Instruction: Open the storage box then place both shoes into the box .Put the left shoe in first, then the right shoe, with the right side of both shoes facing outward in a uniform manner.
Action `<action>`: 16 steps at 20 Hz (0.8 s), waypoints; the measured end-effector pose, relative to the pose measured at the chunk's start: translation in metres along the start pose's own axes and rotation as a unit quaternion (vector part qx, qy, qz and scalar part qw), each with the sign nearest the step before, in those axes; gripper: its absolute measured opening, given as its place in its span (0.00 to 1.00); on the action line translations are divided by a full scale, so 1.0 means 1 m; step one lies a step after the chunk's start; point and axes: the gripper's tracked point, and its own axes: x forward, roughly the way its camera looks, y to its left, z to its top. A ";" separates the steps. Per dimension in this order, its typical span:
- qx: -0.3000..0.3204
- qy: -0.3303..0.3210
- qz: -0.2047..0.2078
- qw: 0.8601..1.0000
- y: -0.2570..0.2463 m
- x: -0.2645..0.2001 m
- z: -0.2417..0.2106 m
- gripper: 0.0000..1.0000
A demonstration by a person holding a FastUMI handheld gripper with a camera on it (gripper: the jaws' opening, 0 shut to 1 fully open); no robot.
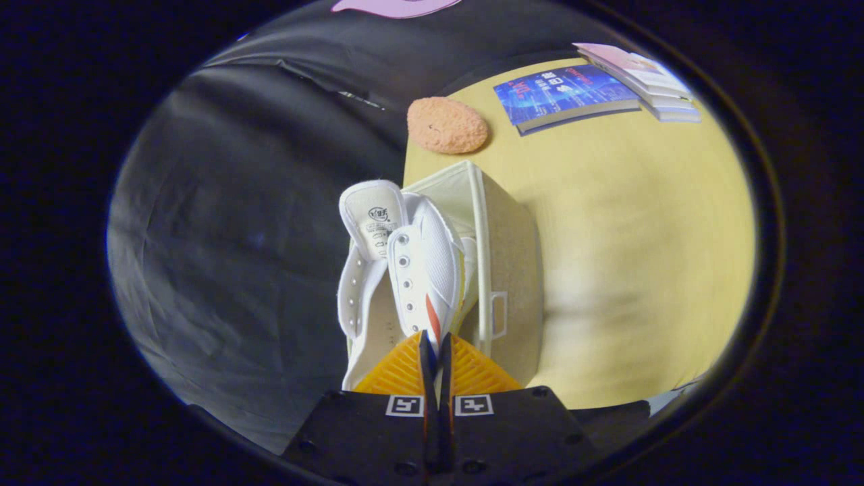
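Note:
My gripper point(435, 344) is shut on the side wall of a white canvas shoe point(422, 270) near its heel; the orange fingers point(398, 371) press together on the thin fabric. The shoe hangs with its lace holes and tongue facing me and a red-orange stripe on its side. Just beyond and to the right of the shoe stands the beige storage box point(506, 250), its white rim and a small handle tab toward me. The shoe's toe end overlaps the box's open top; how far it is inside I cannot tell.
The box stands on a yellow table point(641, 223). Beyond it lie an orange oval sponge-like object point(447, 125), a blue book point(563, 94) and a stack of pale books point(641, 77). Black cloth hangs left of the table's edge.

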 end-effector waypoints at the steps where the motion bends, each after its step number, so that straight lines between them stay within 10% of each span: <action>1: -0.001 -0.002 -0.008 1.000 -0.002 0.001 0.000 0.03; 16: -0.012 -0.085 -0.038 0.996 0.005 0.003 0.034 0.14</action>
